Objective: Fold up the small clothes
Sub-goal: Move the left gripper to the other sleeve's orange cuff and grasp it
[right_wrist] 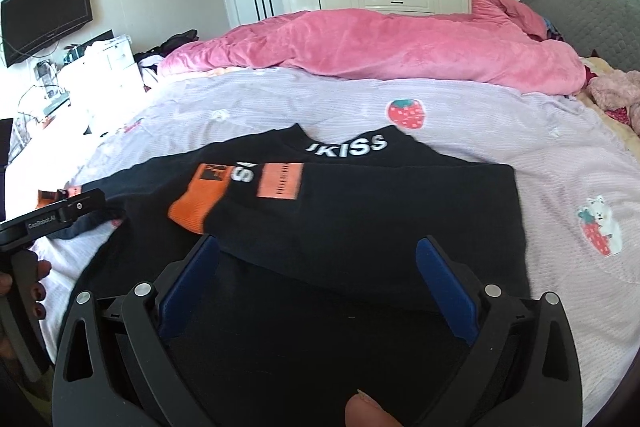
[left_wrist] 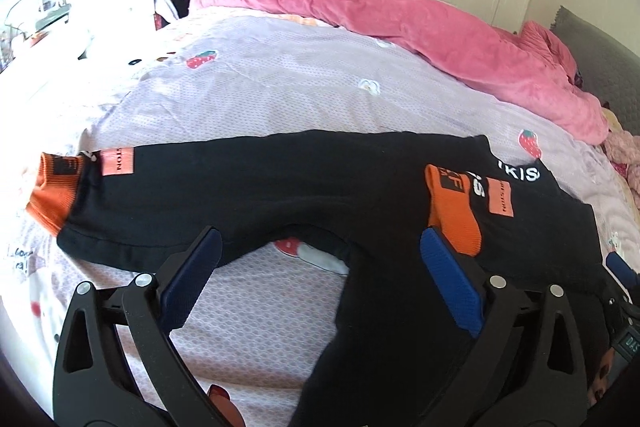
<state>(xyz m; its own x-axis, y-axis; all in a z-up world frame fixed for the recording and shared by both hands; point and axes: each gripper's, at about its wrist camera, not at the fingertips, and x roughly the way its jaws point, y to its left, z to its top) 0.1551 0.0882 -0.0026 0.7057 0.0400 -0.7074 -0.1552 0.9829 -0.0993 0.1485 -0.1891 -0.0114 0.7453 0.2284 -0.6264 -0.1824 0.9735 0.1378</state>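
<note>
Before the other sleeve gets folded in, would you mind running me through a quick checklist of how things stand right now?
1. Left gripper free of cloth: ok, fingers wide apart, nothing between them.
2. Right gripper free of cloth: ok, open above the black top.
3. One sleeve already folded in: ok, its orange cuff lies on the chest beside the white lettering.
4. Other sleeve ready to pick: ok, it lies stretched out flat, cuff on the bedsheet.
5. Top lying flat: cannot tell, the lower part is hidden by the grippers.
6. Pink duvet clear of the top: ok.
</note>
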